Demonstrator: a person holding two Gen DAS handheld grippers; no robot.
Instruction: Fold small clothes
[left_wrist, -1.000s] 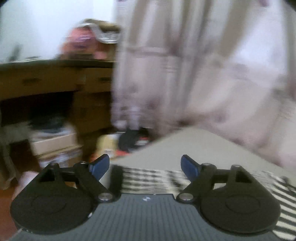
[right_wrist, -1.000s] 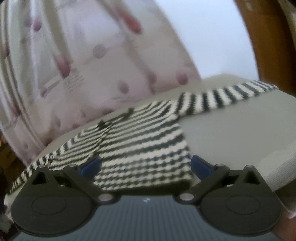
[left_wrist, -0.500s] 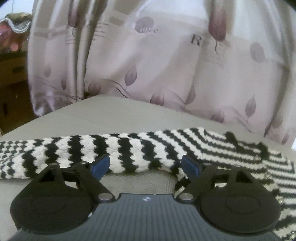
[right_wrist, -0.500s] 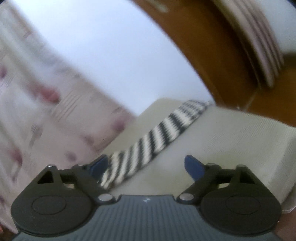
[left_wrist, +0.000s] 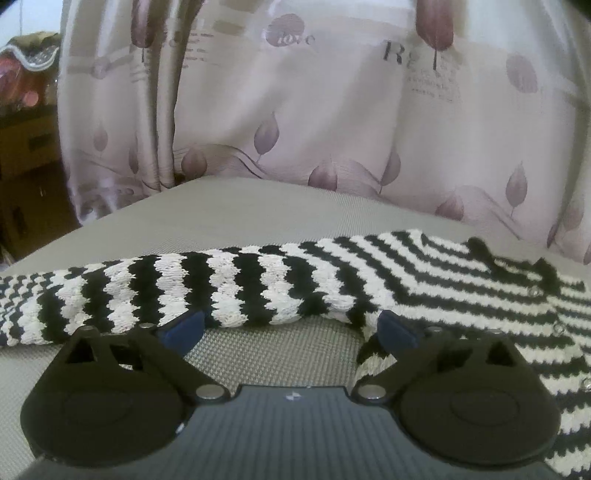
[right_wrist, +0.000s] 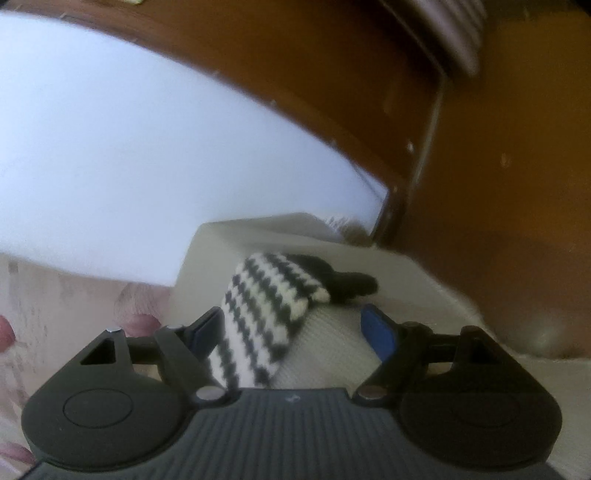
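Note:
A small black-and-white striped knit sweater (left_wrist: 424, 280) lies flat on a grey padded surface (left_wrist: 258, 218). Its left sleeve (left_wrist: 177, 291) stretches out to the left. My left gripper (left_wrist: 290, 328) is open and empty, low over the surface just in front of that sleeve, near the armpit. In the right wrist view the other sleeve (right_wrist: 266, 310) runs away from me and ends in a black cuff (right_wrist: 332, 280). My right gripper (right_wrist: 293, 328) is open, its left finger next to the sleeve, holding nothing.
A pale curtain with purple leaf prints (left_wrist: 314, 110) hangs right behind the surface. A wooden desk with clutter (left_wrist: 26, 122) stands at the far left. A brown wooden door and frame (right_wrist: 480, 147) and a white wall (right_wrist: 147, 166) lie beyond the surface's far corner.
My left gripper swung from the desk side toward the sweater and closed in on the left sleeve. My right gripper turned away from the sweater body and moved along the right sleeve toward its cuff.

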